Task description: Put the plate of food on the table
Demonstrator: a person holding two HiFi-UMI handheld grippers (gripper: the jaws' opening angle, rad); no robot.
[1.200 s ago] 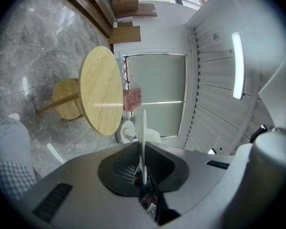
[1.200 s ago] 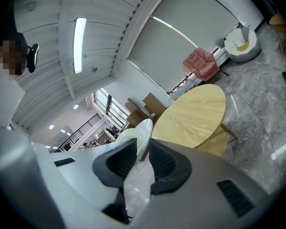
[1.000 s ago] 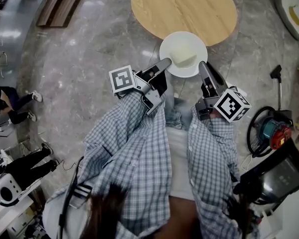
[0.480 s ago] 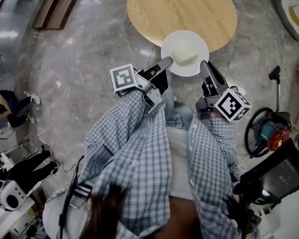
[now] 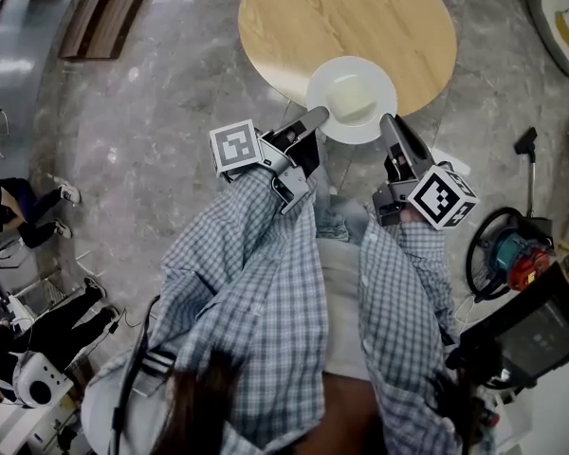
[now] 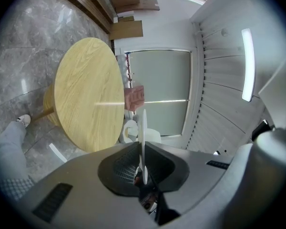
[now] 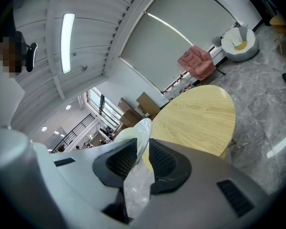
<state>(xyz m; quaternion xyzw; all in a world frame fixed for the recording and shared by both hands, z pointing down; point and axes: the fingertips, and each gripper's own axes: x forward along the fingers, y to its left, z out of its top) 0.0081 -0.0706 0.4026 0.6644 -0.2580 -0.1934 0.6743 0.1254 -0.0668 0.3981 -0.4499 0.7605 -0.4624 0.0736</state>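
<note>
In the head view a white plate (image 5: 353, 74) carrying a pale block of food (image 5: 346, 98) hangs over the near edge of the round wooden table (image 5: 351, 12). My left gripper (image 5: 320, 117) is shut on the plate's left rim and my right gripper (image 5: 387, 121) is shut on its right rim. The left gripper view shows the plate (image 6: 143, 137) edge-on between the jaws, with the table (image 6: 88, 94) beyond it. In the right gripper view the plate rim (image 7: 142, 132) sits clamped between the jaws, the table (image 7: 195, 120) just past it.
Grey marble floor (image 5: 152, 112) surrounds the table. A vacuum cleaner and coiled hose (image 5: 512, 249) lie at the right. People (image 5: 28, 207) are at the far left, with wooden planks (image 5: 104, 8) at the top left. A pink armchair (image 7: 198, 63) stands behind the table.
The plate, held by both grippers, now reaches a little farther over the table's near edge. Both grippers keep the same hold.
</note>
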